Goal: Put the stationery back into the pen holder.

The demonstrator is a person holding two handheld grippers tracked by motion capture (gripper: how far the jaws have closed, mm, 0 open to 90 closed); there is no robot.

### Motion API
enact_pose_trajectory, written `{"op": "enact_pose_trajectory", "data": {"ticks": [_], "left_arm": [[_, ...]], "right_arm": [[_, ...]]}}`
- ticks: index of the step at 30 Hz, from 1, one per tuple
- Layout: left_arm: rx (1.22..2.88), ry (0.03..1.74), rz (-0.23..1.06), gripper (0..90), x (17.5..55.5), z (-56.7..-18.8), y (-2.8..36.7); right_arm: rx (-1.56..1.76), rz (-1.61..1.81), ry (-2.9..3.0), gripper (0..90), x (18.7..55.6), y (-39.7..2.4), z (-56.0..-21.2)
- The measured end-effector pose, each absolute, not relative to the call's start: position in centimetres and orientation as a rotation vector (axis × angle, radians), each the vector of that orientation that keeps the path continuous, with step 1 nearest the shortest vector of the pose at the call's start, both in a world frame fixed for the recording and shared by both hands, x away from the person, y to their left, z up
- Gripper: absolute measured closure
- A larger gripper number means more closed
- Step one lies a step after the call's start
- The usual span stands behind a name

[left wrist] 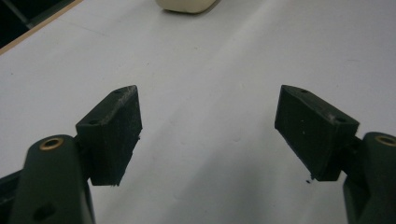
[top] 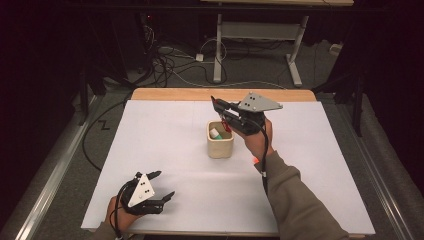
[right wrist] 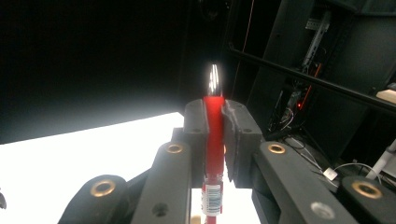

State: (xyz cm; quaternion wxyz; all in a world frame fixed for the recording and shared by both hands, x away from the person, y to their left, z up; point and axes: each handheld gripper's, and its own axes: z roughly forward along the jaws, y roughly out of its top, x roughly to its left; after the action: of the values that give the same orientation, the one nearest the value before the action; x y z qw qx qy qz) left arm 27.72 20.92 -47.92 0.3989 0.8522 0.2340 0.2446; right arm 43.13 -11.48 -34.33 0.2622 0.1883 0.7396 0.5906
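At the lower left of the high view, the left gripper (top: 161, 186) rests on the white table cover (top: 300, 200), its jaws spread wide with nothing between them; its own camera shows both black pads (left wrist: 114, 135) over bare white surface. Farther up, at the frame's centre, the right gripper (top: 223, 116) hangs above a cream square cup (top: 220, 143), jaws clamped on a red pen (right wrist: 214, 140) with a silvery end, its labelled lower end pointing down toward the cup's mouth, where a white and green object (top: 215, 133) already sits. The pen is pinched along a narrow strip, so a tilt of the hand could swing it against the rim, or a release off-centre could drop it beside the cup.
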Motion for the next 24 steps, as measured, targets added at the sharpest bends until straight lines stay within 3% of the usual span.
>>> {"op": "enact_pose_trajectory", "data": {"ticks": [24], "left_arm": [[2.168, 0.581, 0.62, 22.3, 27.7, -48.0, 20.8]], "right_arm": [[0.576, 1.603, 2.045, 80.4, 43.7, -12.4, -37.4]]}}
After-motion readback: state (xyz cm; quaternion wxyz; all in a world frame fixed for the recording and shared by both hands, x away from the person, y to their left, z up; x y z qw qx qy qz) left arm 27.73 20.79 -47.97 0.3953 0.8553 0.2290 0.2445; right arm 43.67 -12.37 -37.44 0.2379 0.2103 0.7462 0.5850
